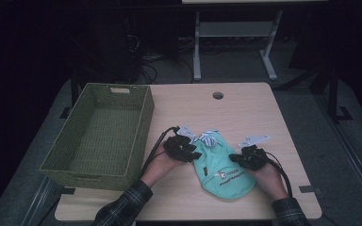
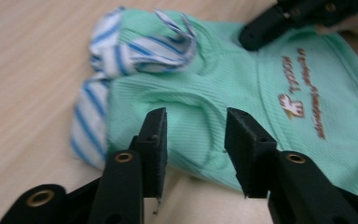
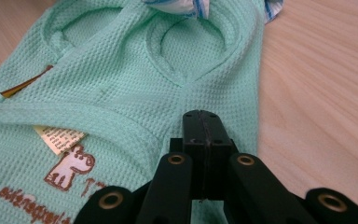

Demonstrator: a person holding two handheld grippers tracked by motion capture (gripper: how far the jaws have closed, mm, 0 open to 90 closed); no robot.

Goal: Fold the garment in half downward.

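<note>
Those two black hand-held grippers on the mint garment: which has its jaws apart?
The left gripper; its jaws stand apart above the mint-green garment. The right gripper is shut.

I work in what looks like a lab or office room: my wooden desk (image 1: 245, 108) has a cable hole (image 1: 218, 95) near its far edge, another desk's white metal legs (image 1: 197, 47) stand behind, and cables (image 1: 146, 66) tangle on the grey carpet floor (image 1: 235, 66).

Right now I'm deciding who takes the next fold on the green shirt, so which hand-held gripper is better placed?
Probably left. The left hand-held gripper is open over the green shirt near its striped collar, free to take hold. The right hand-held gripper is shut against the shirt's edge.
</note>
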